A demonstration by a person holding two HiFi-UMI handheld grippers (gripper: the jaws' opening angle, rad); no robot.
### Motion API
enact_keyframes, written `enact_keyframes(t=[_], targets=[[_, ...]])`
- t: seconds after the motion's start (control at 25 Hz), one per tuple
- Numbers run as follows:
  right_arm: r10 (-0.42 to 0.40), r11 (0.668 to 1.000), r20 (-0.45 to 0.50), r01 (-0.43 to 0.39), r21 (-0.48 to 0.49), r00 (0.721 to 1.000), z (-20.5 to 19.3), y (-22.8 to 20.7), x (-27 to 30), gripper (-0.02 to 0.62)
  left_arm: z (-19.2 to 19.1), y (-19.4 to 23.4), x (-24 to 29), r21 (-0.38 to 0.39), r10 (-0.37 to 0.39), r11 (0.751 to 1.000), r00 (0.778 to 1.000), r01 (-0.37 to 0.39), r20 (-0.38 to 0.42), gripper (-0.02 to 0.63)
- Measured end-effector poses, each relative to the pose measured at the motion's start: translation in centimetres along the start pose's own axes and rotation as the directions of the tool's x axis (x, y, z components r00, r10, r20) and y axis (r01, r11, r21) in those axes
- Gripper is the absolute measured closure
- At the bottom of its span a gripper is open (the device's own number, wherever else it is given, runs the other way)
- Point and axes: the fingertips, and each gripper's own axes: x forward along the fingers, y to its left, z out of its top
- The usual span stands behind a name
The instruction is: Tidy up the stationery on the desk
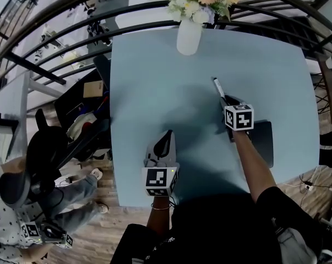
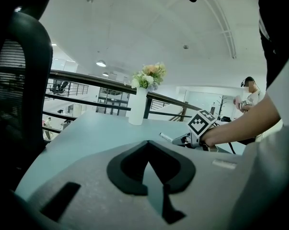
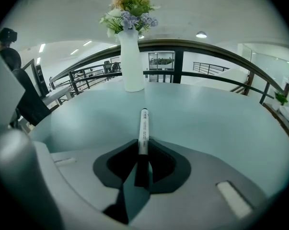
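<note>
On the desk's right half: a marker (image 1: 218,88) with a white barrel and a dark end is the only loose stationery in view. Its barrel points away toward the vase.
Right gripper (image 1: 228,100): angled down at the desk. The jaws are closed in on the marker's dark end, and its own view shows the pads against it on both sides.
Marker contact: the far tip is low over the surface, but I cannot tell whether it rests there or is lifted clear.
Left gripper (image 1: 168,136): near the front edge, well apart from the marker. The jaws are together with nothing between them.
Desk (image 1: 154,92): pale blue, with most of its surface bare.
Vase (image 1: 189,36): white, upright, holding flowers. It stands at the far edge, well apart from the marker.
Dark flat item (image 1: 265,142): lies on the right side, partly under the right forearm. It may be a case or a pad, but I cannot tell which.
Step in hand: judged to be the pick-up of the marker, with the grip made and the carry not yet begun.
Next move: calls for a clean lift with a firm clamp, since a marker held by one end may pivot. It also needs a resting place; the dark flat item is the likely one, but this is unconfirmed.
Spare capacity: the left gripper is free to steady or open that item if needed.
</note>
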Motion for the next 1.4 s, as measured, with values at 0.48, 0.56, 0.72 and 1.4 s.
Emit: enact_keyframes(t=[0.48, 0.56, 0.72, 1.4], targets=[[0.036, 0.999, 0.103, -0.039, 0.024, 0.994, 1.7, 0.6, -3.1, 0.514, 0.5, -1.1, -0.6, 0.004, 0.001, 1.000, 1.000, -0.002, 0.022, 0.614], [0.050, 0.998, 0.116, -0.054, 0.033, 0.992, 1.8, 0.6, -3.5, 0.515, 0.7, -1.4, -0.8, 0.003, 0.008, 1.000, 1.000, -0.008, 0.027, 0.614], [0.075, 0.995, 0.140, -0.083, 0.053, 0.987, 1.8, 0.8, -4.1, 0.515, 0.7, -1.9, -1.2, 0.014, 0.023, 1.000, 0.999, -0.024, 0.024, 0.614], [0.129, 0.986, 0.219, -0.148, 0.074, 0.967, 1.0, -0.7, -9.9, 0.515, 2.1, -5.9, -1.7, 0.054, 0.037, 0.998, 0.999, -0.039, 0.036, 0.614]])
